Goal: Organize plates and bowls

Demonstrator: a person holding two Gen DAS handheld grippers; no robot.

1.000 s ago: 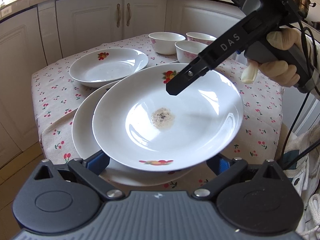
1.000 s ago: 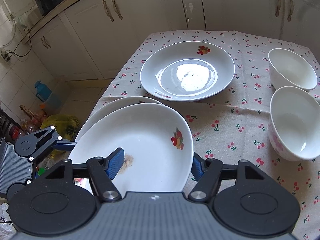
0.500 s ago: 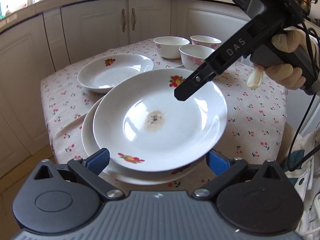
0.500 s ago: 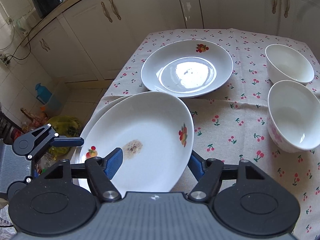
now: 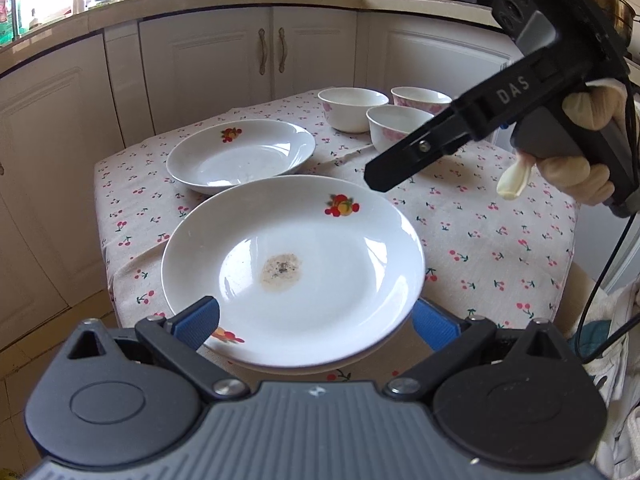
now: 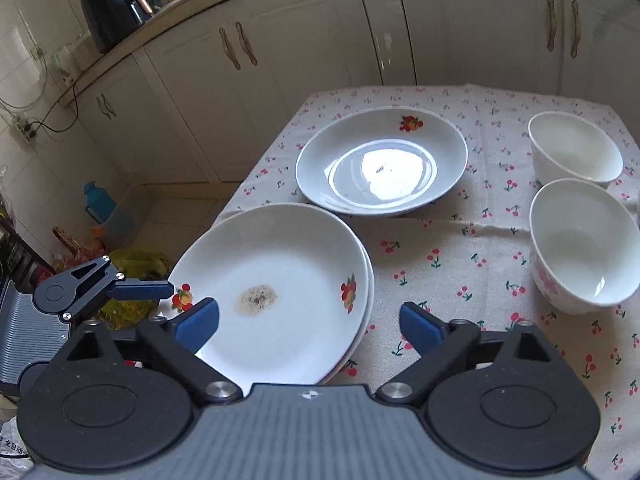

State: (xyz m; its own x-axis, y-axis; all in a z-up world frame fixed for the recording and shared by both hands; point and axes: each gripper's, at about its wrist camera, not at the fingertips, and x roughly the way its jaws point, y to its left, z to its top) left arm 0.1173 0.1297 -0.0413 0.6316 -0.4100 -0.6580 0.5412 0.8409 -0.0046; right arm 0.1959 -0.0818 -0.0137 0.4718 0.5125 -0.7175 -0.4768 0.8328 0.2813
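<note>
Glossy round plates (image 6: 280,280) lie stacked on cherry-print tablecloth (image 6: 460,264).

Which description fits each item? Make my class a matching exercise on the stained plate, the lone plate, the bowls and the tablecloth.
Things:
1. stained plate
2. lone plate
3. bowls
4. tablecloth

Descriptions:
A. three grouped together
B. printed with cherries
C. topmost in a stack
D. by itself on the cloth

Pairs: 1-C, 2-D, 3-A, 4-B
</note>
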